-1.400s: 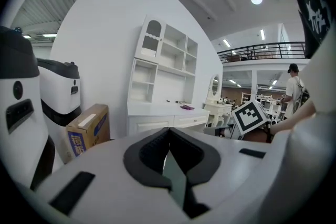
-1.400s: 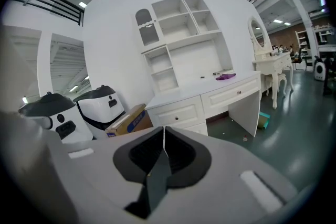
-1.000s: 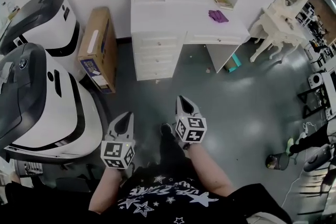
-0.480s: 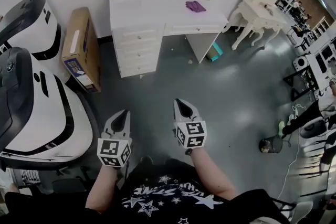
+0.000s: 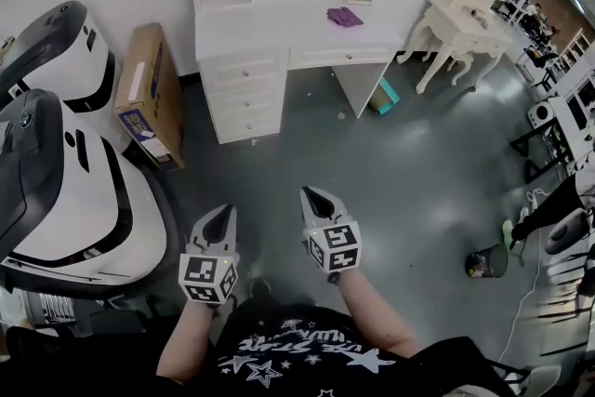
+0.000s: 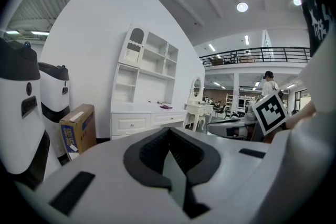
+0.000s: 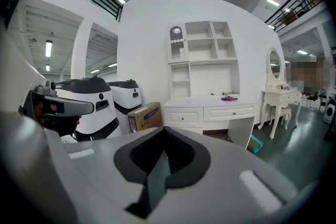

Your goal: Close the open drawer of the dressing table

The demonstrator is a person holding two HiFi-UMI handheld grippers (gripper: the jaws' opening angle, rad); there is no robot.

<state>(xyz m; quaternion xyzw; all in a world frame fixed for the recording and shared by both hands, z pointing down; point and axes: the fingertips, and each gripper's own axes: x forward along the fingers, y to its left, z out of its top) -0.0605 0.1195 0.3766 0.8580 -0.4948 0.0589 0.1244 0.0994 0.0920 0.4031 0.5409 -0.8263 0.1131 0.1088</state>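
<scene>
The white dressing table [image 5: 279, 33] with shelves above stands against the far wall, across the grey floor from me. It has a stack of drawers [image 5: 244, 98] on its left and a long drawer [image 5: 339, 57] under the right half of its top. From this distance I cannot tell which drawer stands open. My left gripper [image 5: 221, 220] and right gripper [image 5: 313, 197] are held side by side low in the head view, both pointing at the table and far short of it. Both are shut and hold nothing. The table also shows in the left gripper view [image 6: 147, 120] and the right gripper view [image 7: 210, 110].
Two big white-and-black machines [image 5: 65, 172] fill the left side, with a cardboard box [image 5: 149, 98] leaning beside the table. A small white vanity with an oval mirror [image 5: 465, 14] stands at the right. A purple cloth [image 5: 344, 16] lies on the tabletop. A dark bin [image 5: 485, 263] sits on the floor.
Both grippers have been carried a little across the floor with the person, and the table has shifted left in the head view. The jaws stayed shut.
</scene>
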